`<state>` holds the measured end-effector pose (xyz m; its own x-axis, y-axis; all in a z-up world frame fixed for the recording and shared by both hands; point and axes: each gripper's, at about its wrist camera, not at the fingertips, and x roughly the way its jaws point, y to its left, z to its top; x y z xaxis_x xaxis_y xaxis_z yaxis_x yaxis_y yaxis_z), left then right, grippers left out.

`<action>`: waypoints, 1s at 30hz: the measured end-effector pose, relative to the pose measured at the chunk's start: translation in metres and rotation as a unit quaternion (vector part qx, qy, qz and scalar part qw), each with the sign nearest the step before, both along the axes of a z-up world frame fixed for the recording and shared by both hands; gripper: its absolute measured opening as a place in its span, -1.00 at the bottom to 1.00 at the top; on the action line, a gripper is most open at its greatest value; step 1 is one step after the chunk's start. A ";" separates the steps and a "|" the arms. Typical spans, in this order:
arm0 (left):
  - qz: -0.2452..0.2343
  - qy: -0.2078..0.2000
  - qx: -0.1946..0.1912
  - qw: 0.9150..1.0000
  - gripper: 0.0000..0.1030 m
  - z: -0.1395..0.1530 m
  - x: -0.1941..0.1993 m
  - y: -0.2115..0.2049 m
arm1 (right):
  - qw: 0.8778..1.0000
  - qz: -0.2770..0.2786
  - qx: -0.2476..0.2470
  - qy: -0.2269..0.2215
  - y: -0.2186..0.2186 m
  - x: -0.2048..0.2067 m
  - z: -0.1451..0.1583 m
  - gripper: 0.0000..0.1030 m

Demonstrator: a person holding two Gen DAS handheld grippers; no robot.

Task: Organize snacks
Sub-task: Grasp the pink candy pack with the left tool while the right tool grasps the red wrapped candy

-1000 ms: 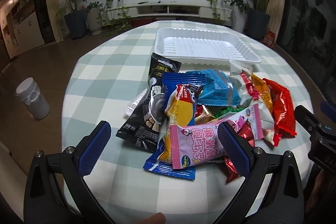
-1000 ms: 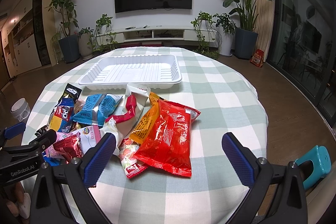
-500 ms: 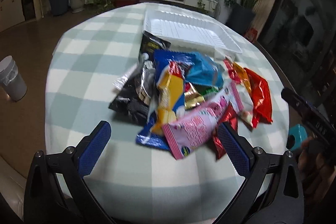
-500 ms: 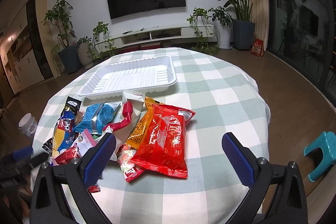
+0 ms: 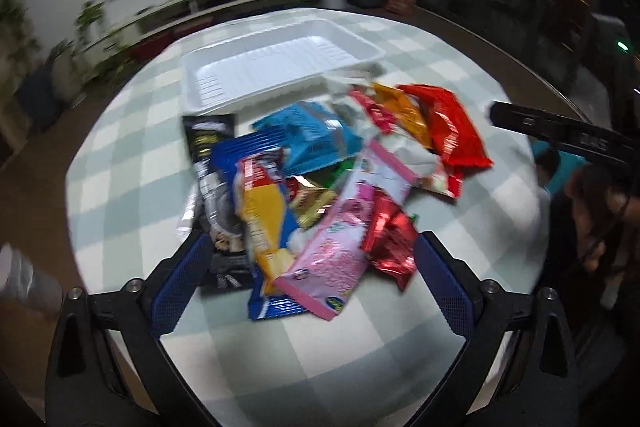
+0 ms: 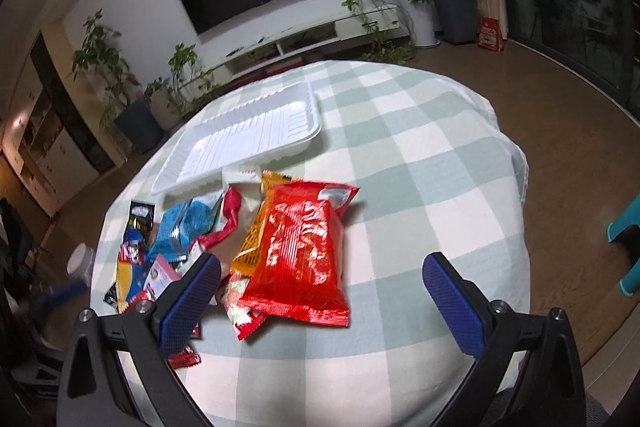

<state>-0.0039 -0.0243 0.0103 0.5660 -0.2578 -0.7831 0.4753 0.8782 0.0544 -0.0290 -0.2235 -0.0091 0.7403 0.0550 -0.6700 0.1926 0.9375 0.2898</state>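
Note:
A heap of snack packets lies on the checked round table (image 5: 120, 187). In the blurred left wrist view, my left gripper (image 5: 310, 247) hovers over the near end of the heap. Its jaws are closing, with the pink packet (image 5: 332, 259), a yellow and blue packet (image 5: 268, 219) and a red foil packet (image 5: 392, 239) between the pads, untouched. The white tray (image 5: 276, 67) lies empty beyond the heap. My right gripper (image 6: 320, 267) stands open just above the big red bag (image 6: 304, 251), with an orange packet (image 6: 252, 243) under the bag's left side.
The white tray (image 6: 248, 139) sits at the far left of the table. A teal stool (image 6: 628, 251) stands on the floor to the right, and a white cup (image 6: 80, 263) to the left. The right gripper's black finger (image 5: 560, 131) reaches in beside the red bag (image 5: 448, 123).
Both views have rolled. My left gripper has shifted so the heap sits between its fingers, which stand slightly narrower. My right gripper has closed in on the red bag.

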 end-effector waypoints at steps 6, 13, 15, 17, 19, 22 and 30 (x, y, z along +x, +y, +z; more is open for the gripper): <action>0.038 -0.003 -0.052 0.998 0.64 0.008 0.004 0.034 | 0.997 0.074 -0.024 -0.026 0.028 -0.005 0.007 0.94; 0.122 0.000 -0.141 0.982 0.64 0.020 -0.003 0.086 | 0.970 0.204 -0.112 -0.065 0.106 -0.019 0.010 0.76; 0.133 0.012 -0.148 0.980 0.64 0.016 -0.003 0.088 | 0.966 0.220 -0.123 -0.050 0.121 -0.016 0.004 0.62; 0.131 0.016 -0.144 0.981 0.65 0.013 -0.003 0.085 | 0.965 0.230 -0.124 -0.034 0.130 -0.013 -0.003 0.53; 0.128 0.017 -0.139 0.982 0.66 0.009 -0.003 0.080 | 0.961 0.241 -0.134 -0.022 0.141 -0.011 -0.010 0.45; 0.122 0.020 -0.136 0.983 0.66 0.005 -0.004 0.077 | 0.958 0.250 -0.137 -0.014 0.149 -0.008 -0.016 0.40; 0.126 0.016 -0.161 0.979 0.66 0.005 -0.006 0.085 | 0.950 0.268 -0.162 0.006 0.172 0.003 -0.033 0.10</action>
<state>-0.0097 0.0606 0.0151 0.6207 -0.3484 -0.7023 0.2376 0.9373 -0.2550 -0.0263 -0.0513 -0.0420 0.6558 0.2113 -0.7247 -0.3362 0.9413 -0.0298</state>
